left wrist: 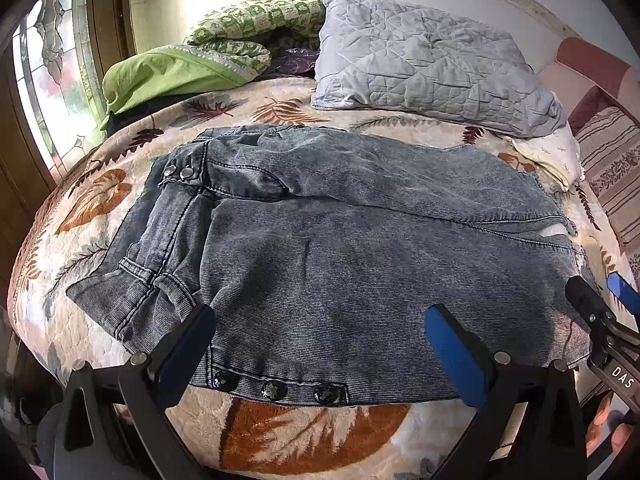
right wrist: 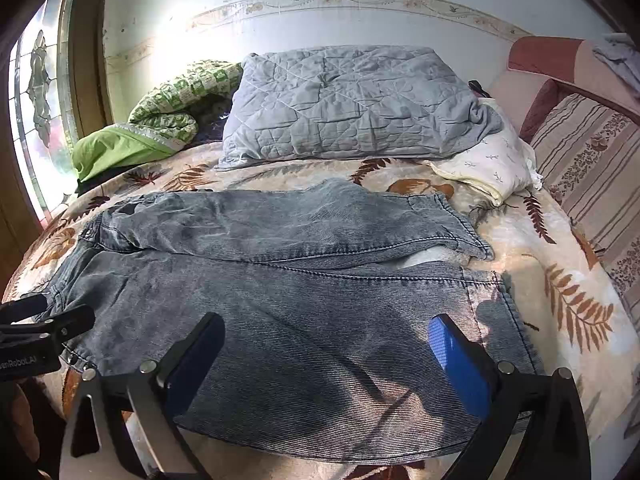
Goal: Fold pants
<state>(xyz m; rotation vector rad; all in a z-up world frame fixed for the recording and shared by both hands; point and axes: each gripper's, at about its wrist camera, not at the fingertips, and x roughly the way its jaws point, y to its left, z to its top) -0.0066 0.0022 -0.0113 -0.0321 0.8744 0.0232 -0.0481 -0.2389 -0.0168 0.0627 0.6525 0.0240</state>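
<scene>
Pants [left wrist: 340, 248] of faded denim lie spread flat across a leaf-patterned blanket [left wrist: 300, 436], waistband left, legs right. Left gripper [left wrist: 320, 340] and right gripper [right wrist: 326, 348] hover over the near edge, jaws open and empty, apparently positioned to grasp it.

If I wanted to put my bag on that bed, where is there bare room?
Bare leaf-print blanket shows right of the grey-blue denim pants, up to the striped cushion. A narrower strip lies between the pants and the grey quilted pillow. The head of the bed is crowded, with the green bedding too.
</scene>
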